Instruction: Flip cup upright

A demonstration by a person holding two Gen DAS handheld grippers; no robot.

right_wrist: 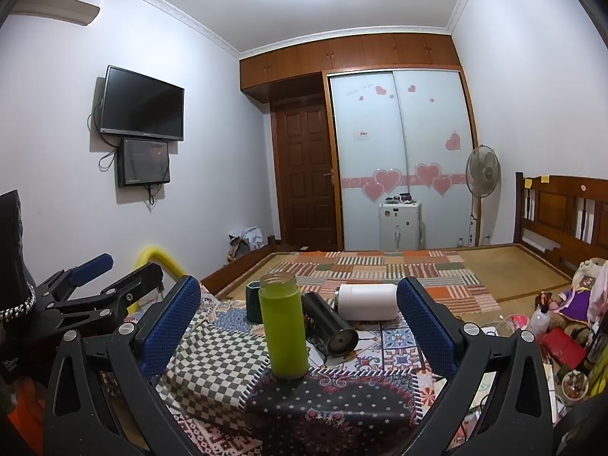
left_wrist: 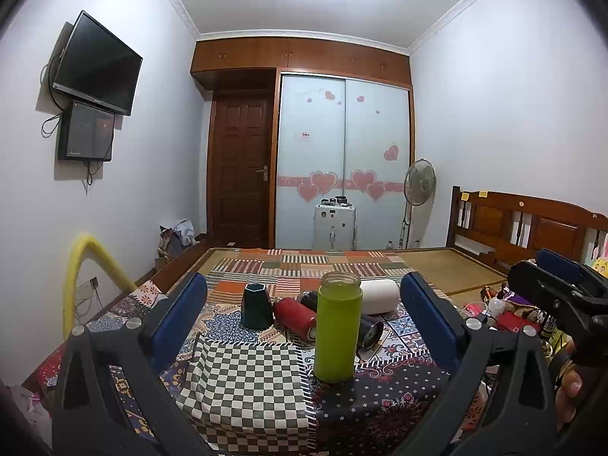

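1. One green cup (left_wrist: pixel 337 326) upright already, mouth up, near front edge of patchwork cloth (left_wrist: pixel 243 380).
2. Three lying behind it: red cup (left_wrist: pixel 294 317), black cup (right_wrist: pixel 330 325), white cup (right_wrist: pixel 366 301).
3. Dark teal cup (left_wrist: pixel 256 306) upright, far left.
4. Left tongs (left_wrist: pixel 304 323), right tongs (right_wrist: pixel 298 323) spread wide, holding nothing.
5. Likely left: raising the lying ones.

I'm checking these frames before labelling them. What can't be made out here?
- Red cup: hidden in the right wrist view behind the green bottle.
- Dark green cup: mostly hidden by that bottle in the right wrist view.
- Black cup: partly behind the bottle in the left wrist view.
- Clutter at the right: too small and cut off.
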